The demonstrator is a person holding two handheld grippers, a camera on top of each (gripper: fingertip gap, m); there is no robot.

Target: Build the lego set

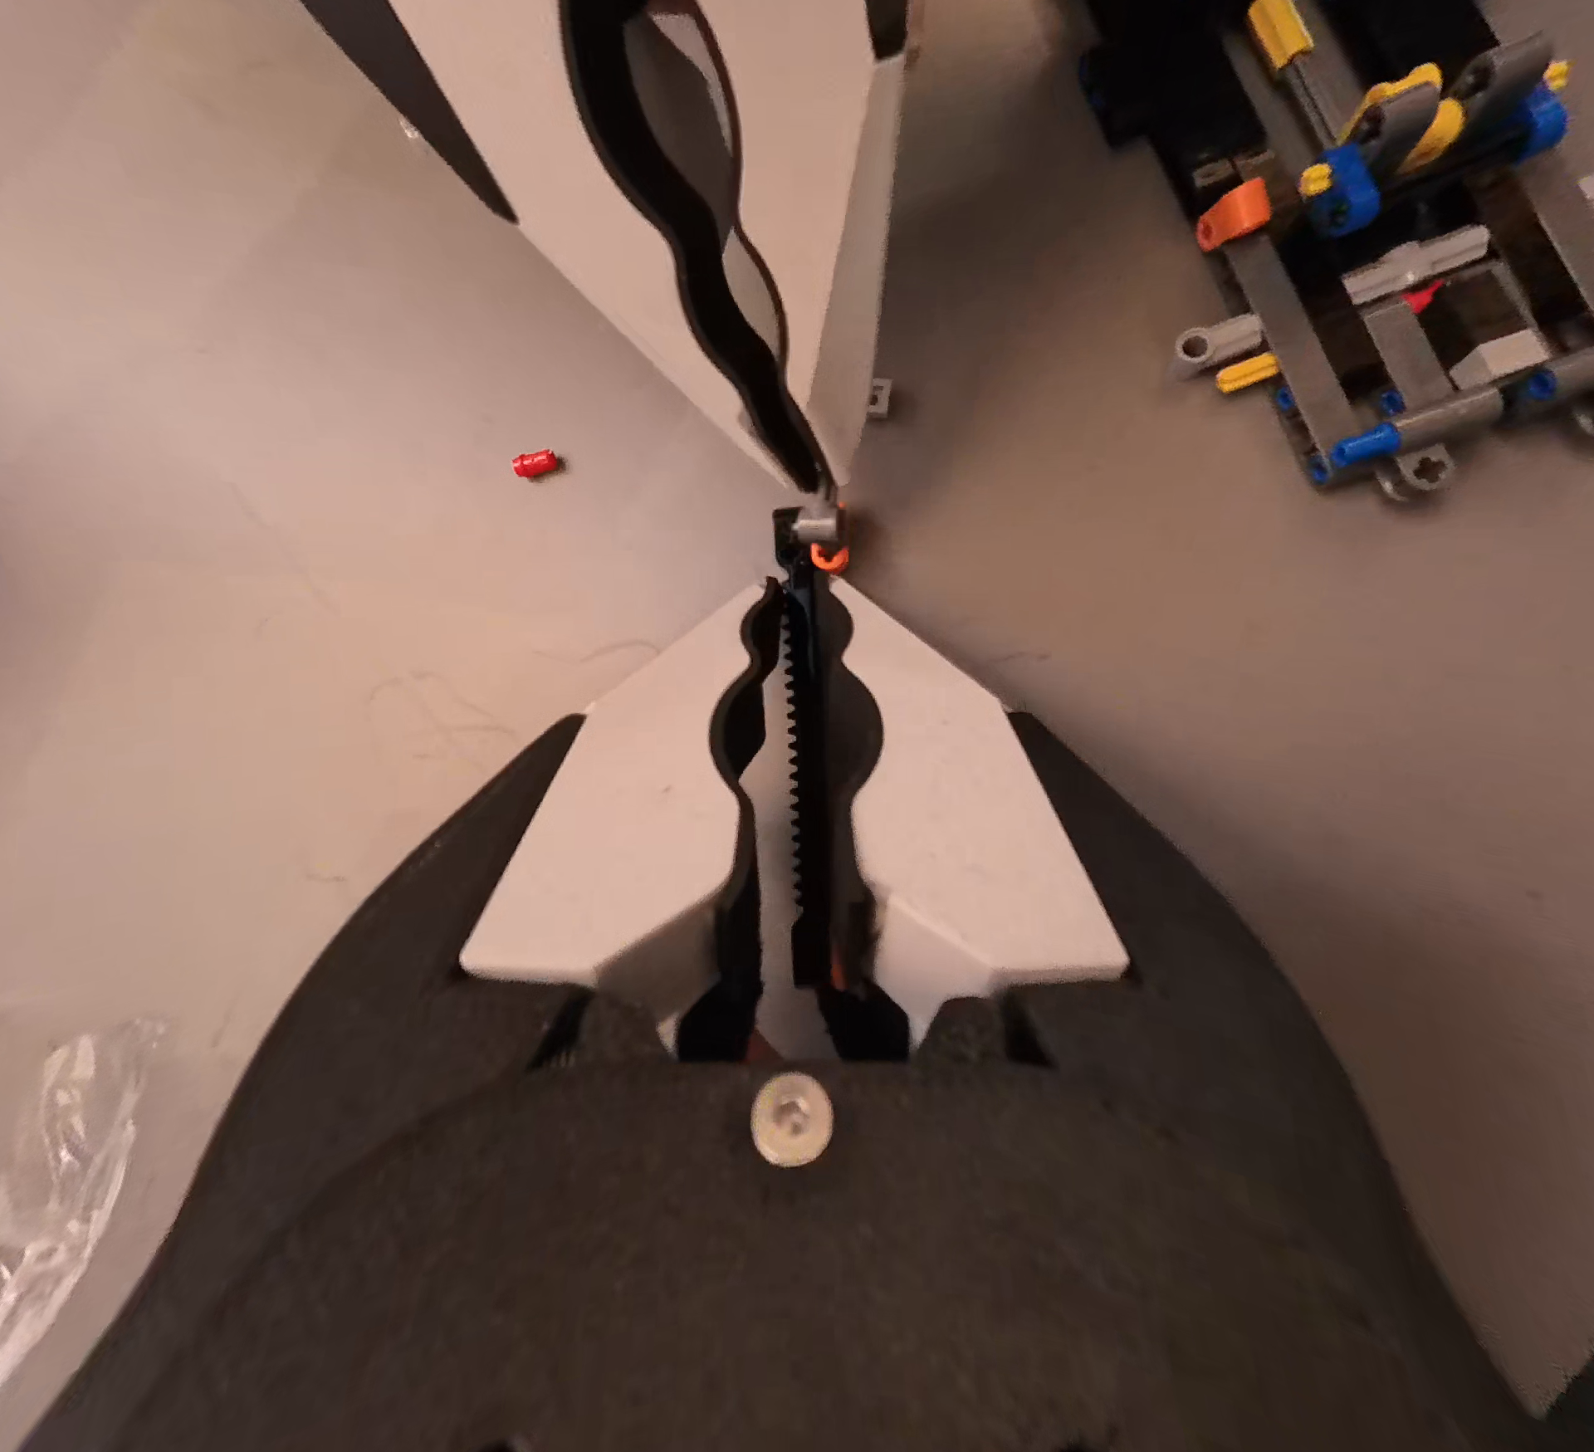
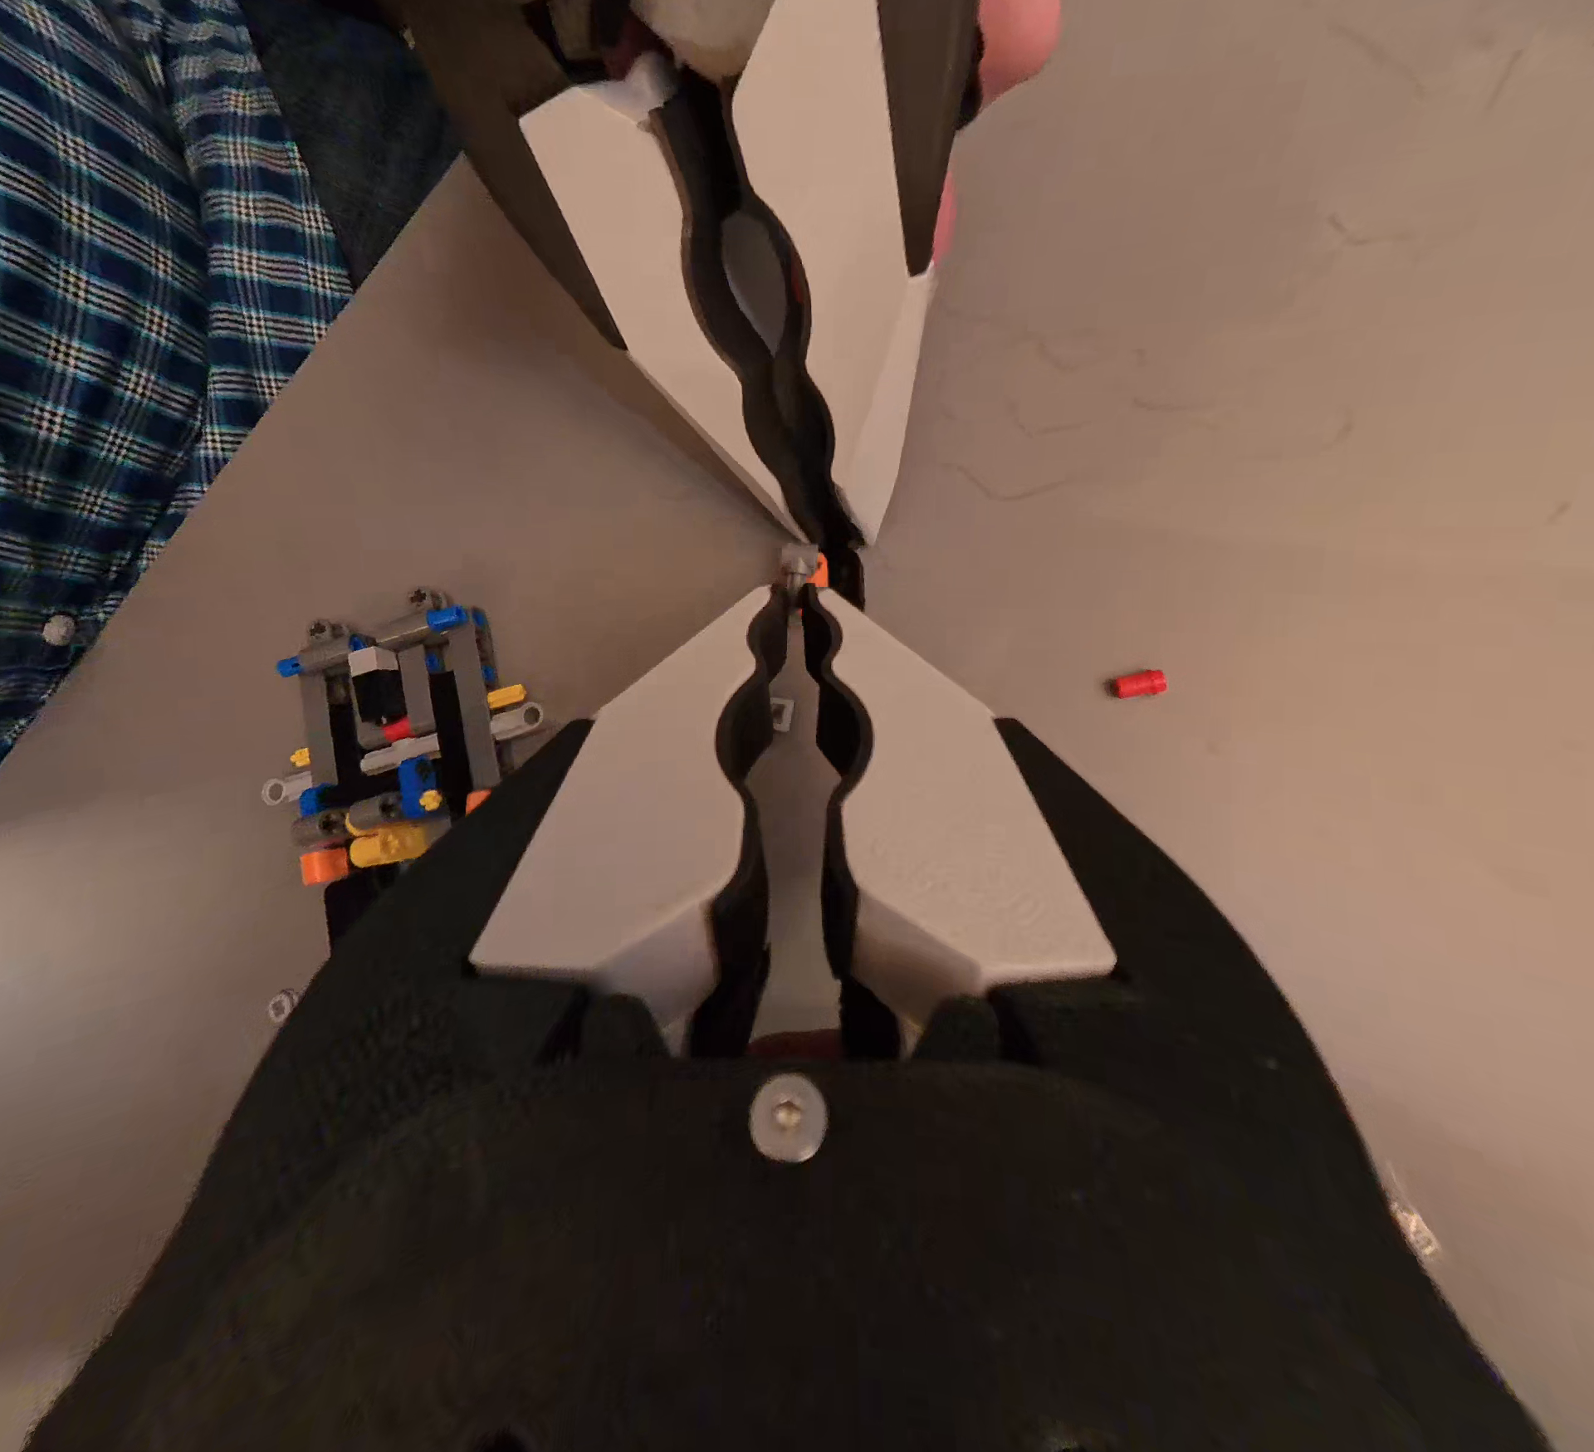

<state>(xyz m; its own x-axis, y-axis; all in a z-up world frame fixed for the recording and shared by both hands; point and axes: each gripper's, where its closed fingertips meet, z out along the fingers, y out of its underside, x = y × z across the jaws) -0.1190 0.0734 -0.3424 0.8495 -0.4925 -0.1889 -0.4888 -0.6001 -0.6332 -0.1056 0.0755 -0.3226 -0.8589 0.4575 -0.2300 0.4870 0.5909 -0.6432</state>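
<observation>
My left gripper [image 1: 806,591] is shut on a long black toothed rack piece [image 1: 806,764] that runs along its fingers, with a small orange part [image 1: 830,555] at the front end. My right gripper [image 2: 793,604] is shut on a small grey piece [image 2: 795,567] at its tips. The two grippers meet tip to tip above the table, and the grey piece [image 1: 815,524] touches the rack's front end. The right gripper [image 1: 819,483] comes in from the top of the left wrist view. The left gripper [image 2: 832,531] comes in from the top of the right wrist view.
A partly built lego frame [image 1: 1380,203] in grey, black, blue, yellow and orange stands on the grey table [image 1: 1121,721]; it also shows in the right wrist view [image 2: 397,738]. A loose red pin [image 1: 535,464] lies apart. A clear plastic bag [image 1: 60,1152] lies nearby. A person's plaid shirt [image 2: 129,289] is at the table edge.
</observation>
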